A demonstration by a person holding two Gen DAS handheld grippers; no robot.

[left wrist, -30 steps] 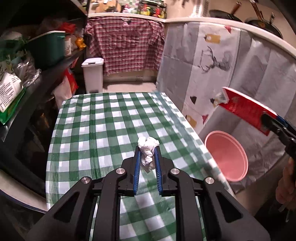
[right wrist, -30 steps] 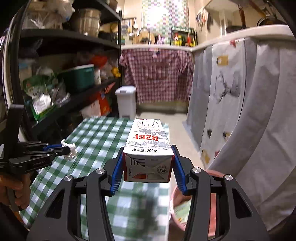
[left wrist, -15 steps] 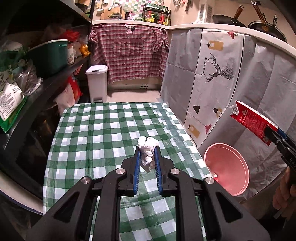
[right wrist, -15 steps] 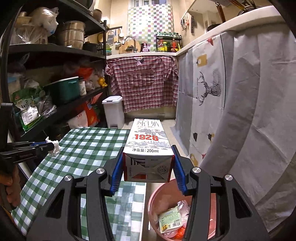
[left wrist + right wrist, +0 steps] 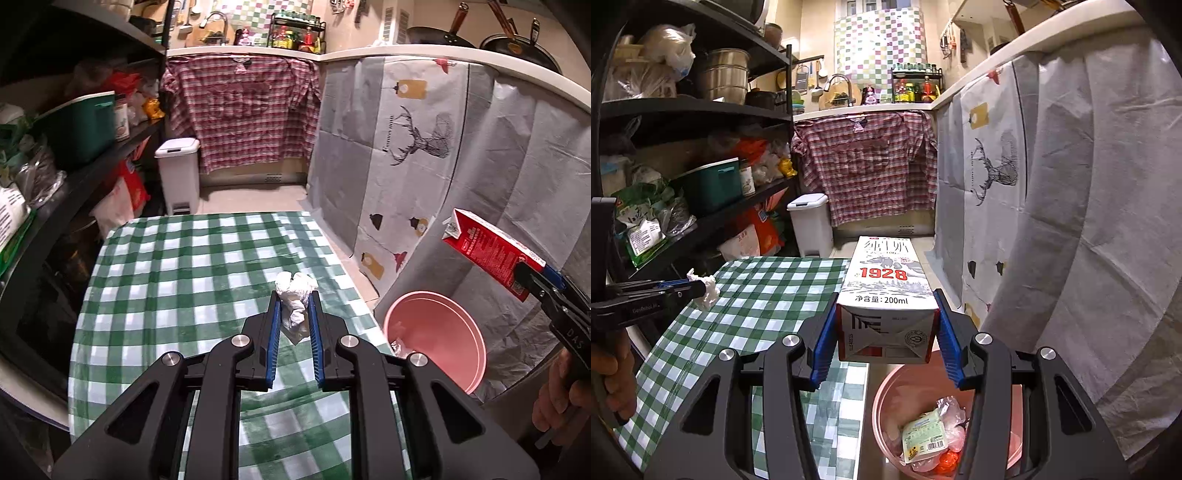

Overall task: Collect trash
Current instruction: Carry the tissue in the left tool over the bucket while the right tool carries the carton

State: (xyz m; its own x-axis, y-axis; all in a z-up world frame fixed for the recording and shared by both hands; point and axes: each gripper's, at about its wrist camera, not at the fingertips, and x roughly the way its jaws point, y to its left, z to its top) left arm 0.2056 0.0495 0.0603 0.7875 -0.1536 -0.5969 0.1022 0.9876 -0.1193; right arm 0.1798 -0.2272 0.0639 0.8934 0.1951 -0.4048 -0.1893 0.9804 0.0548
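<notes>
Trash item one, a crumpled white tissue (image 5: pixel 295 295), sits pinched between the blue pads of the left tool (image 5: pixel 294 299), whose jaws stand nearly closed on it. That tool is held above the bench (image 5: pixel 177 266), which is covered in a green-and-white checked cloth; the tissue is clear of the cloth. In the right wrist view the same tissue (image 5: pixel 706 293) shows at the tip of the left tool (image 5: pixel 698 288), with a hand (image 5: pixel 613 373) on the grip at the frame's left edge.

Trash item two, a milk carton (image 5: pixel 886 295) printed "1928" and "200ml", is clamped by its sides near its base between the pads of the right tool (image 5: pixel 886 332), jaws about half open and pressed against the carton. The carton points forward and slightly down. In the left wrist view the carton (image 5: pixel 484 254) shows its red side, tilted, with the right tool (image 5: pixel 535 280) gripping its lower end.

Directly below the right tool stands a pink bin (image 5: pixel 886 406) on the floor beside the bench. It holds a wrapper and crumpled plastic. From the left tool, the pink bin (image 5: pixel 443 328) lies to the right, just off the bench edge.
</notes>
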